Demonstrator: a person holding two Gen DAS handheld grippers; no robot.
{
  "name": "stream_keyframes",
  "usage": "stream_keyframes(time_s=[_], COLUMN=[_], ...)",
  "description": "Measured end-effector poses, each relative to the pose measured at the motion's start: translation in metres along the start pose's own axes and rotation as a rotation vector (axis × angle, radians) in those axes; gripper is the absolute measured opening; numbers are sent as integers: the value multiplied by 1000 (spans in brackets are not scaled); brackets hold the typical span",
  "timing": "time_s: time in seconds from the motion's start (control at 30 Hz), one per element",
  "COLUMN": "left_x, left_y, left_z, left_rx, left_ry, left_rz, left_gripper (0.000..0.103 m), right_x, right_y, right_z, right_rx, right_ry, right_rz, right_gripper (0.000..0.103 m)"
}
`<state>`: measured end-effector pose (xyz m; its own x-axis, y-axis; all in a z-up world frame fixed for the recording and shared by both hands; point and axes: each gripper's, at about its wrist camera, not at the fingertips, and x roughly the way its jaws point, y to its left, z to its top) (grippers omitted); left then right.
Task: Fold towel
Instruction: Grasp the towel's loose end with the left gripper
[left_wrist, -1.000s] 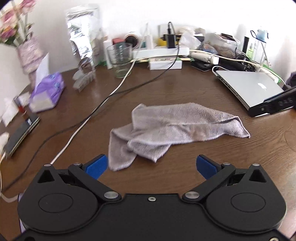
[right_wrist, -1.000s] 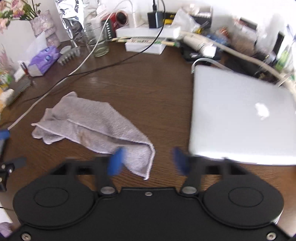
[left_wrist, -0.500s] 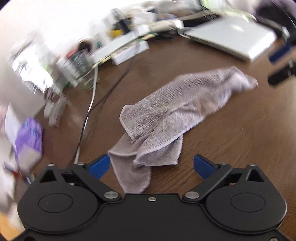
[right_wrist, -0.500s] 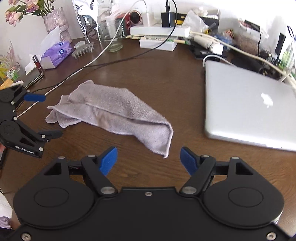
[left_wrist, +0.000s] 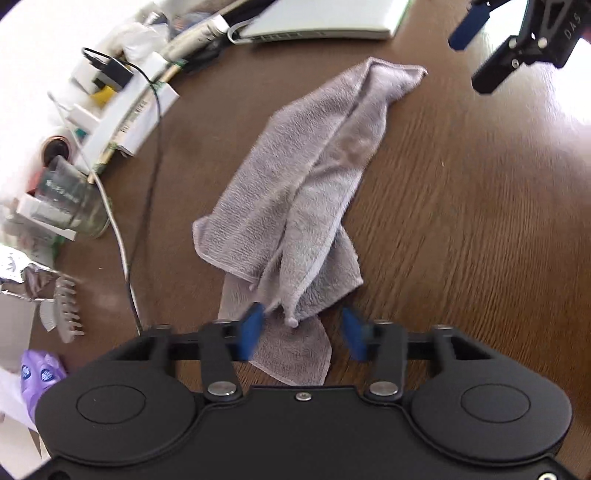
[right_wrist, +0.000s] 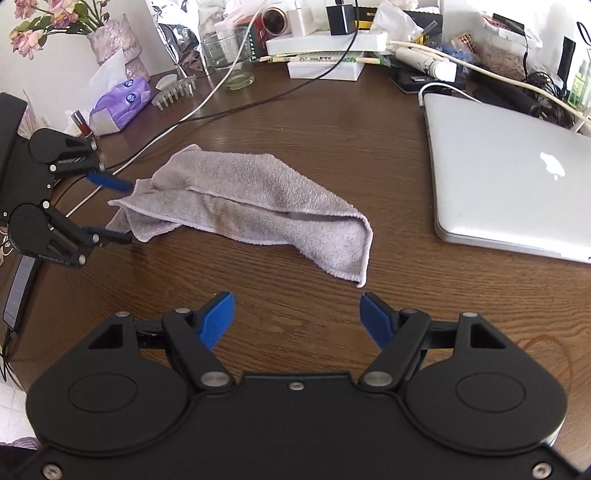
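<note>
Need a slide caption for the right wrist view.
Open right gripper facing crumpled grey towel on wooden table; left gripper at its far end.

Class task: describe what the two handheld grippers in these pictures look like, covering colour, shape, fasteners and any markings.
Both the left gripper and the right gripper are matte black, each with two round disc housings, angular link arms joined by silver pivot screws, and two fingers tipped with blue pads. Seen from the right wrist camera, the left gripper carries small white lettering, too small to read. No cables or sleeves show.
</note>
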<state>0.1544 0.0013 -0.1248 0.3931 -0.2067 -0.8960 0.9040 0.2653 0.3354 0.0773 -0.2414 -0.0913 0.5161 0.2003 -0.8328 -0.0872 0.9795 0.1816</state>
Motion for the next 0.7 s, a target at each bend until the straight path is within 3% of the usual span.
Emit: stream_keyframes(time_s=[0.3,0.7], left_x=[-14,-21], left_y=[7,14], left_z=[6,8], left_rx=[10,33], left_ry=[-34,-13], left_rz=[-6,-56], left_gripper=[26,24], right_x=[5,13], right_y=[-4,-6], right_z=[5,11], right_rx=[17,25], right_ry=[-3,2], right_rz=[-1,5], right_gripper=[79,79])
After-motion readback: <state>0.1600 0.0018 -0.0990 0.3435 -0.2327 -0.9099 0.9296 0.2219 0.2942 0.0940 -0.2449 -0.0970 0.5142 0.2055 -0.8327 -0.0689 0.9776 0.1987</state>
